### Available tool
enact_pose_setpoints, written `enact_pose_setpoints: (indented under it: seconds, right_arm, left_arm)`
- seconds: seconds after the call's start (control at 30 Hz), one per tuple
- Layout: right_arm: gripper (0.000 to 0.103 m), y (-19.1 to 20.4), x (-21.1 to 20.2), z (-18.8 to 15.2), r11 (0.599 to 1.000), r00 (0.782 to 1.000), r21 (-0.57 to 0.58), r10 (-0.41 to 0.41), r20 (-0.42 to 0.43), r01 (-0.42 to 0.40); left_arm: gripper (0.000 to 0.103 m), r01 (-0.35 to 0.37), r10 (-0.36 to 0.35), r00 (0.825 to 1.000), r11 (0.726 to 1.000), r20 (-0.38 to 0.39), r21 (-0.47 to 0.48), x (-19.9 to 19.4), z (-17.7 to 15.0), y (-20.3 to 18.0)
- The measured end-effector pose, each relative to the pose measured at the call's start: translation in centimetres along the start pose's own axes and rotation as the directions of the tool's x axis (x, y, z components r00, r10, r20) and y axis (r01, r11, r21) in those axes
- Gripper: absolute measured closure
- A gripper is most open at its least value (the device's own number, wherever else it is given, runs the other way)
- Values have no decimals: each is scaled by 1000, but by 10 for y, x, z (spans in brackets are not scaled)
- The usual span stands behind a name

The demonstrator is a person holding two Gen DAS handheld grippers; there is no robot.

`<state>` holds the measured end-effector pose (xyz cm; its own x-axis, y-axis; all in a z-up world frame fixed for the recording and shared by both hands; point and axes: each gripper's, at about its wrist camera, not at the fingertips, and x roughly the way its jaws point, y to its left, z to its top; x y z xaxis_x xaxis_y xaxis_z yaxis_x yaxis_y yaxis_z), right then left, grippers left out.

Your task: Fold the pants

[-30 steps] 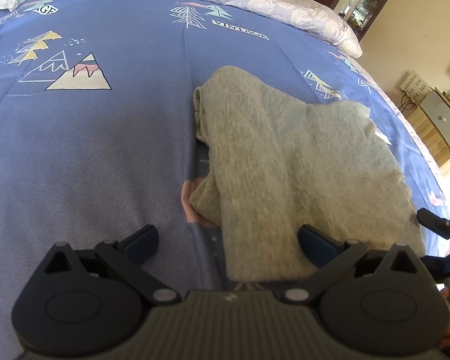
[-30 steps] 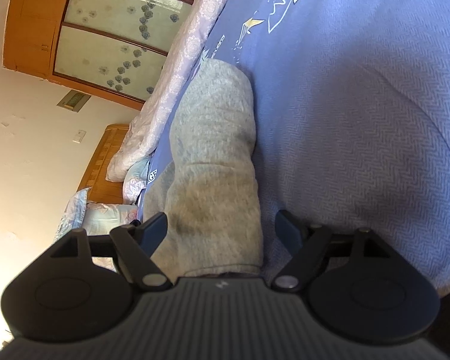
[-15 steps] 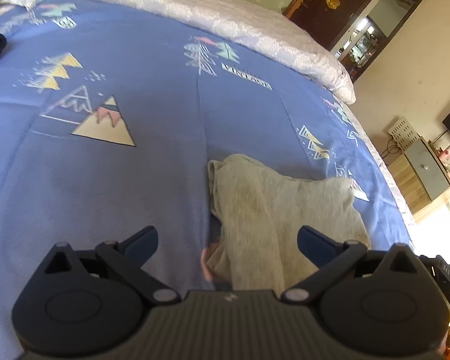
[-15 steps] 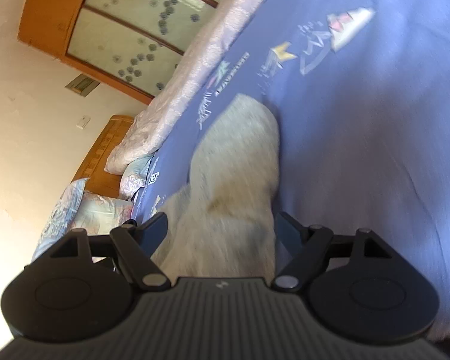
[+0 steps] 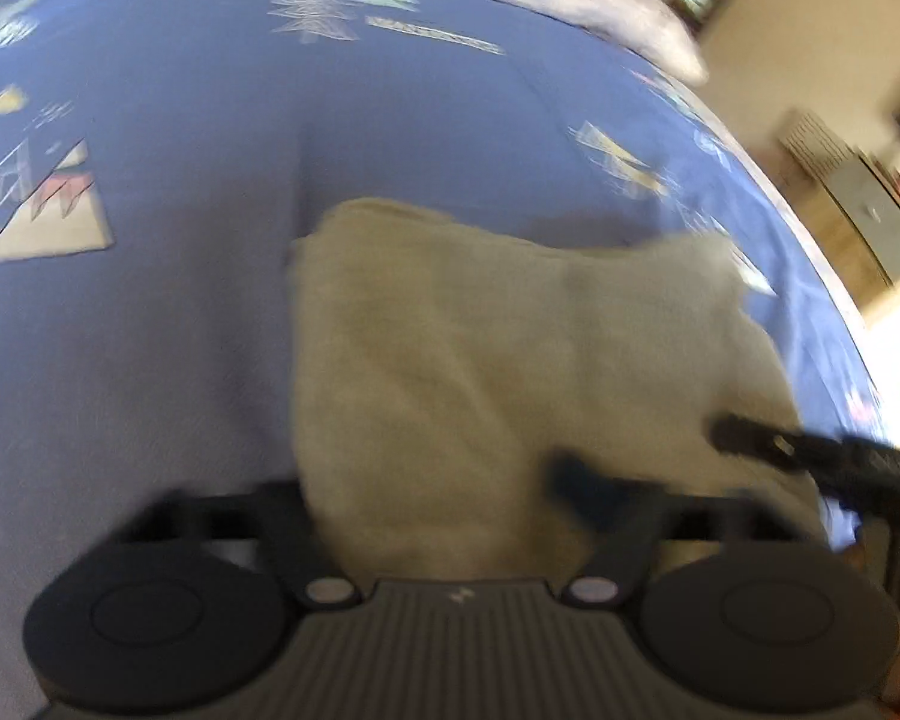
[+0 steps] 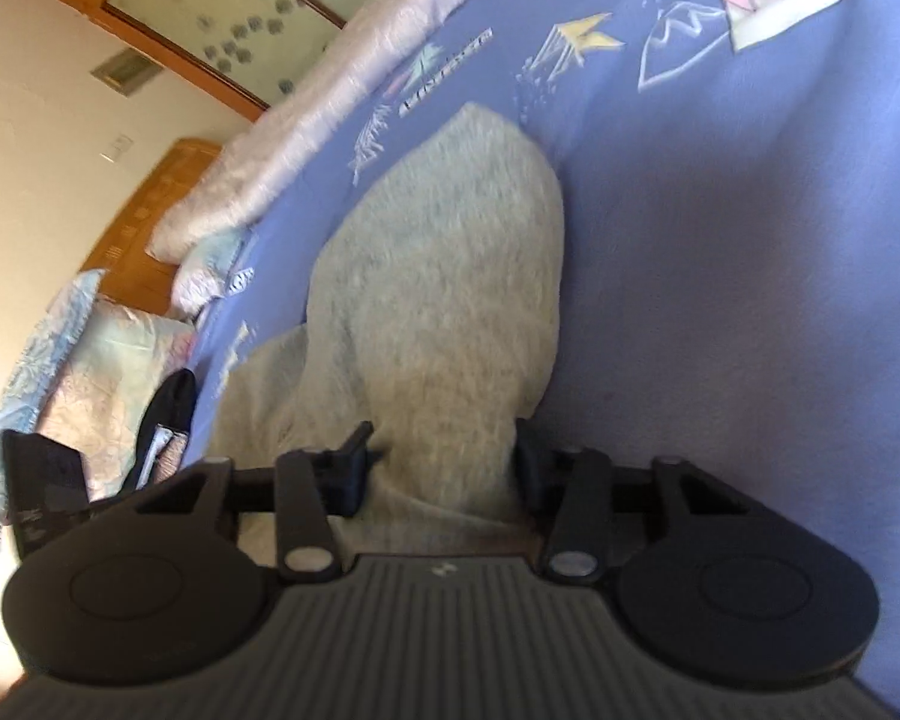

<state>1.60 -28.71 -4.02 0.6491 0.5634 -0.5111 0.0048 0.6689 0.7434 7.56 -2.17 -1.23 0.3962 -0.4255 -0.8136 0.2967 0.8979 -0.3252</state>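
The grey pants (image 5: 480,360) lie folded in a thick bundle on the blue bedspread (image 5: 150,330). In the blurred left wrist view my left gripper (image 5: 438,486) has its fingers closed in on the near edge of the bundle. In the right wrist view the pants (image 6: 438,312) run away from me, and my right gripper (image 6: 444,474) has its fingers pressed on both sides of the near end. The right gripper's tip (image 5: 750,438) shows at the right of the left wrist view.
The blue bedspread (image 6: 720,300) carries mountain and tree prints. A pale quilt (image 6: 330,96) and pillows (image 6: 90,372) lie along the far side. A dark item (image 6: 168,414) lies by the pillows. A wooden wardrobe (image 6: 150,18) stands behind. The bed's edge (image 5: 810,252) and a cabinet (image 5: 870,210) are at right.
Both grippers have closed in from wide open onto the near edge of the bundle. The left gripper has dropped back down close to the pants.
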Motion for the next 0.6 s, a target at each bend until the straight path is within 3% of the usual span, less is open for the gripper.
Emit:
enact_pose_setpoints:
  seconds: [0.07, 0.17, 0.23, 0.3, 0.47, 0.6]
  right_arm:
    - [67, 12, -2, 3, 999, 1000, -38, 28, 1, -28]
    - [69, 27, -12, 12, 980, 981, -49, 195, 12, -194]
    - [69, 46, -16, 20, 965, 970, -107, 243, 21, -239]
    - [69, 68, -17, 32, 950, 965, -183, 262, 34, -251]
    - [69, 111, -8, 90, 907, 940, -322, 321, 115, -270]
    - [69, 121, 33, 146, 917, 940, -337, 288, 185, -214]
  left_arm:
    - [68, -21, 21, 1000, 999, 23, 29, -10, 2, -8]
    - [71, 47, -47, 998, 999, 51, 12, -26, 10, -11]
    - [71, 89, -90, 992, 996, 87, 12, -38, 19, -15]
    - [71, 100, -103, 984, 995, 147, 27, -51, 37, -19]
    - [70, 43, -54, 956, 998, 288, 44, -70, 107, -17]
    - [69, -54, 40, 936, 998, 350, 29, -50, 166, -5]
